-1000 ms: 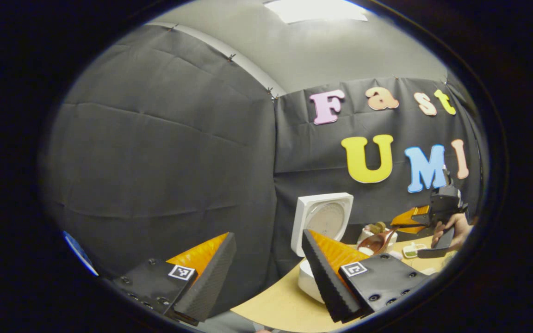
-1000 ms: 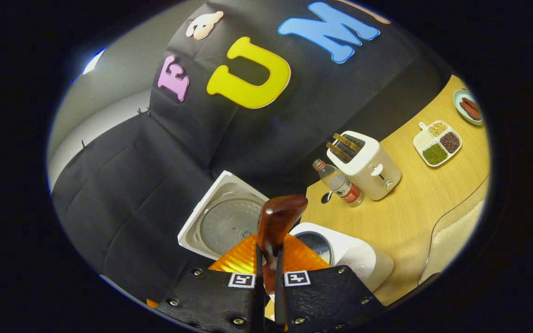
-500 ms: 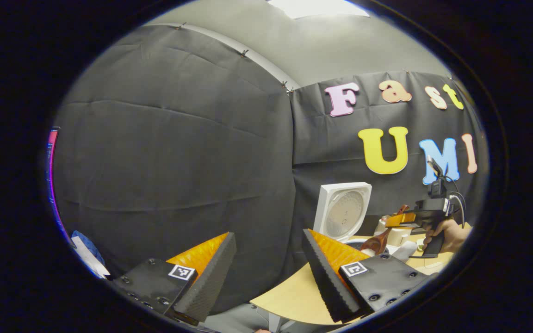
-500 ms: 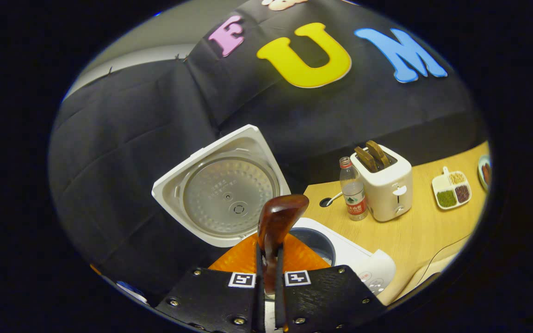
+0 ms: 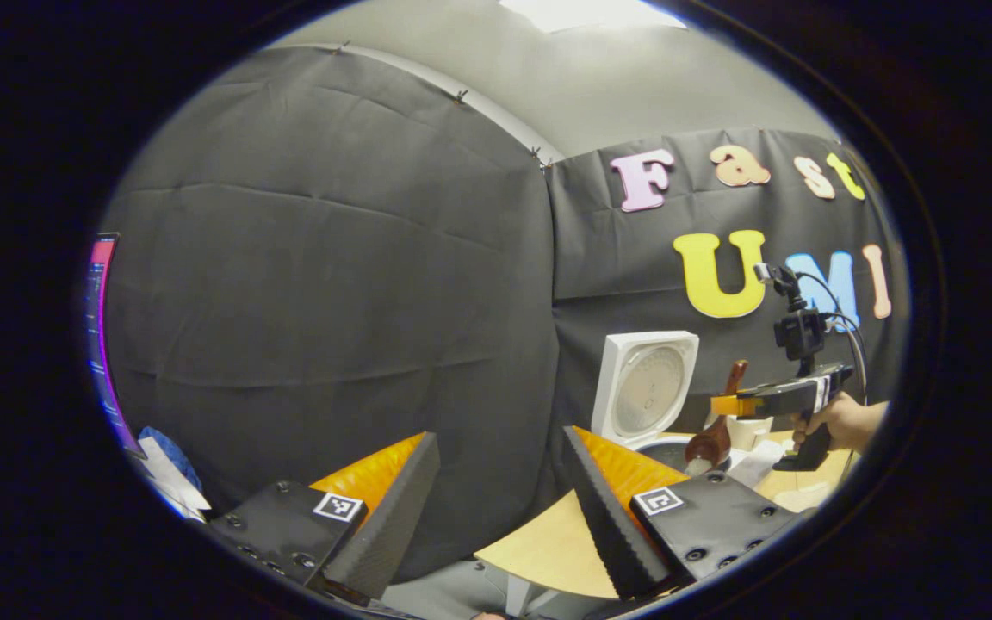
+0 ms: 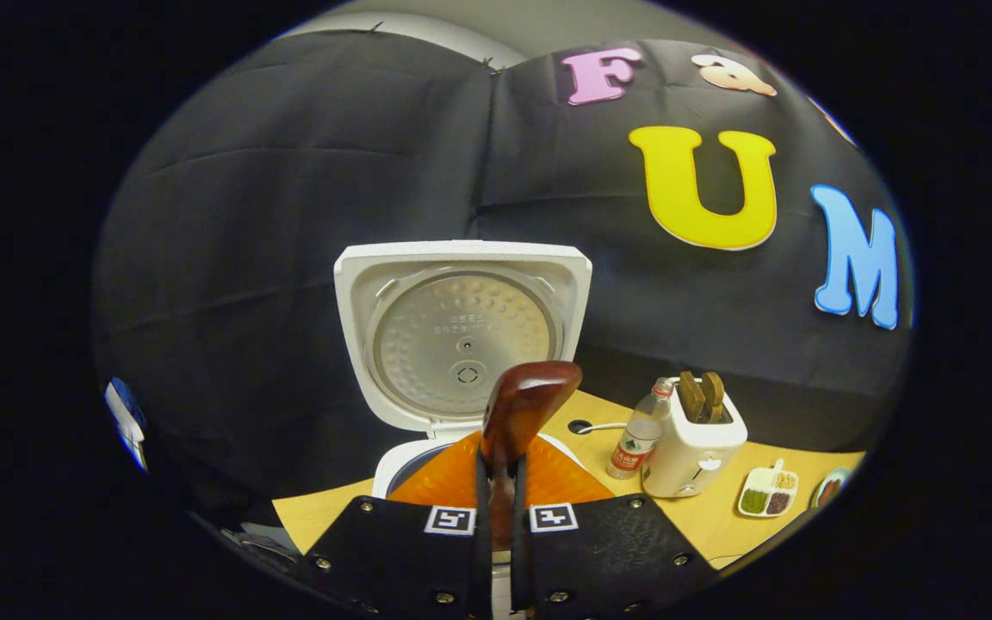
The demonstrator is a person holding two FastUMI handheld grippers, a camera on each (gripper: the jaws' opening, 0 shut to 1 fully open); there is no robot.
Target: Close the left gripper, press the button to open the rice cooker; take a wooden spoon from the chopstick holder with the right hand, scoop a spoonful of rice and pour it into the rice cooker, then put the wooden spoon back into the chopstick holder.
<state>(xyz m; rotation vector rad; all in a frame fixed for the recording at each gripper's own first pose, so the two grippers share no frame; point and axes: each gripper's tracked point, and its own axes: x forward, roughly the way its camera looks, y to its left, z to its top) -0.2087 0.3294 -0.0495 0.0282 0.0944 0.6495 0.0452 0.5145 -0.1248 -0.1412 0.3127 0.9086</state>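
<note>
With the right tongs (image 6: 496, 482) clamped on the wooden spoon (image 6: 520, 405) above the open rice cooker (image 6: 461, 331) — pouring step, I'd judge — next comes tipping; left tongs (image 5: 496, 508) gape wide, empty.

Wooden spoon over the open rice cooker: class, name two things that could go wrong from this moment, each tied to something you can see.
1. The right claw pinches the wooden spoon by its handle alone, so it might twist or slip while tipping.
2. In the left gripper view the spoon's bowl hangs at the rice cooker rim; rice may spill onto the table.
3. The raised lid stands close behind; lifting the spoon could knock it.
</note>
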